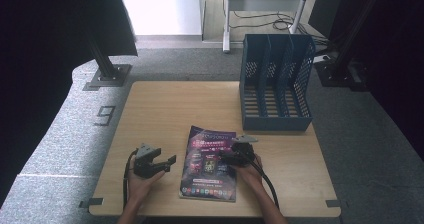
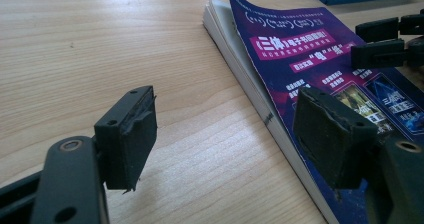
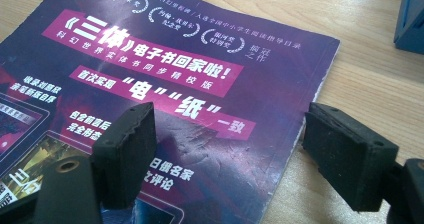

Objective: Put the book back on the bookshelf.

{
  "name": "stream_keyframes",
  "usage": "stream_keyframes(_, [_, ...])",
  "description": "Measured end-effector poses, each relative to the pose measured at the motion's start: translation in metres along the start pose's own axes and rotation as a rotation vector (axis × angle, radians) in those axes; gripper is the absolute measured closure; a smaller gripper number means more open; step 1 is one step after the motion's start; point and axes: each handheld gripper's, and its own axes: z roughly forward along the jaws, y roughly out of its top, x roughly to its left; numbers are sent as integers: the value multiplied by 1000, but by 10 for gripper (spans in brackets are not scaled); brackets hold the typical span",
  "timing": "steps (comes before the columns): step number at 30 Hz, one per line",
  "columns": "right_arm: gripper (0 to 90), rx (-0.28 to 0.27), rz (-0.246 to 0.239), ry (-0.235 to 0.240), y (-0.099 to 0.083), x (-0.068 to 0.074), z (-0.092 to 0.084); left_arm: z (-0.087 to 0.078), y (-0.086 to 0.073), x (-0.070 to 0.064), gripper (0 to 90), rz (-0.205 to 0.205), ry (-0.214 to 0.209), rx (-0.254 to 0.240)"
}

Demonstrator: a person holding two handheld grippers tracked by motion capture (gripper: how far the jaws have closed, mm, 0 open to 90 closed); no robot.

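The desk [image 1: 165,109] is pale wood with a smooth, matt grain. At lower centre, the magazine [image 1: 210,164] has a glossy purple paper cover, slightly creased, over pale, matt page edges. Upper right, the file rack [image 1: 276,84] looks like blue perforated plastic. Both grippers' jaws carry matt black, scuffed rubbery pads.

Purple magazine [image 1: 210,163] flat on wooden table near front edge, cover up, slightly askew

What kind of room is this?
Probably a lab or office set up for recording: a small wooden table on grey carpet, a blue file rack, a book, and cables behind.
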Motion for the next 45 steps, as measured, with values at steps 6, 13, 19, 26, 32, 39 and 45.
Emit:
stream_keyframes(6, [227, -3, 6, -5, 0, 0, 0, 12, 1, -14, 259, 32, -15, 29])
stream_keyframes(13, [252, -5, 5, 2, 0, -2, -1, 29, 16, -21, 259, 32, -35, 31])
stream_keyframes(19, [268, -5, 6, 6, 0, -3, -1, 46, 24, -25, 260, 47, -31, 35])
stream_keyframes(26, [273, -5, 5, 5, -1, -2, -2, 53, 22, -22, 265, 73, -29, 57])
stream_keyframes(32, [274, -6, 4, 8, -2, 3, -2, 64, 21, -26, 260, 77, -50, 89])
stream_keyframes(39, [272, -6, 0, 12, -3, 5, -2, 73, 19, -32, 258, 77, -52, 129])
stream_keyframes(45, [267, -5, -3, 10, -3, 6, -3, 77, 18, -35, 247, 83, -42, 148])
